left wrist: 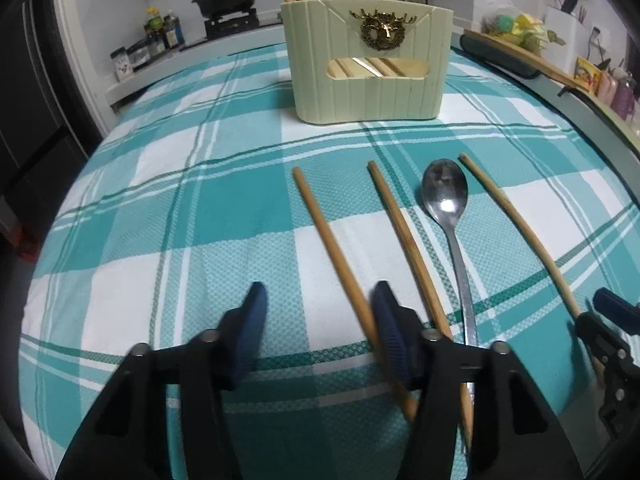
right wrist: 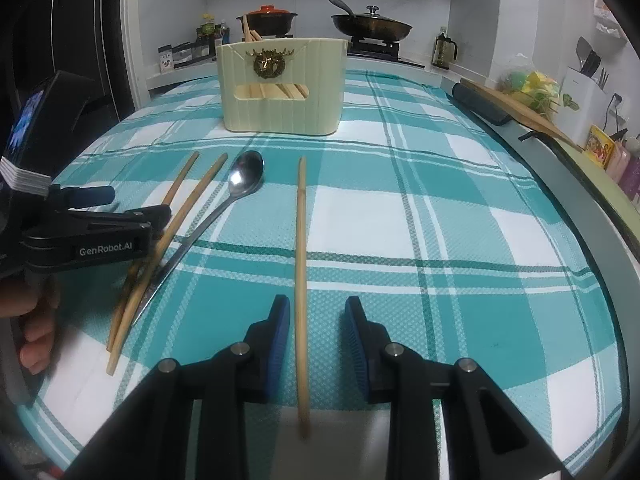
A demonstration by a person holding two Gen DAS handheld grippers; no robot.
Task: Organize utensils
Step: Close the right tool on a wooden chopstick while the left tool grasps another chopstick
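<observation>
Three bamboo chopsticks (left wrist: 332, 240) (left wrist: 404, 240) (left wrist: 520, 232) and a steel spoon (left wrist: 450, 216) flat on checked cloth, lower right; cream utensil holder (left wrist: 366, 60) upright at top centre, holding more chopsticks.

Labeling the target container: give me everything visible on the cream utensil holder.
The utensil holder is a cream, ribbed, box-like tub that looks plastic, with rounded corners and an open top. A gold stag-head emblem sits high on its front, above a slot-shaped window showing wooden chopsticks inside. More chopstick ends poke out at its top left. It stands upright on the teal checked tablecloth, clear of both grippers.
</observation>
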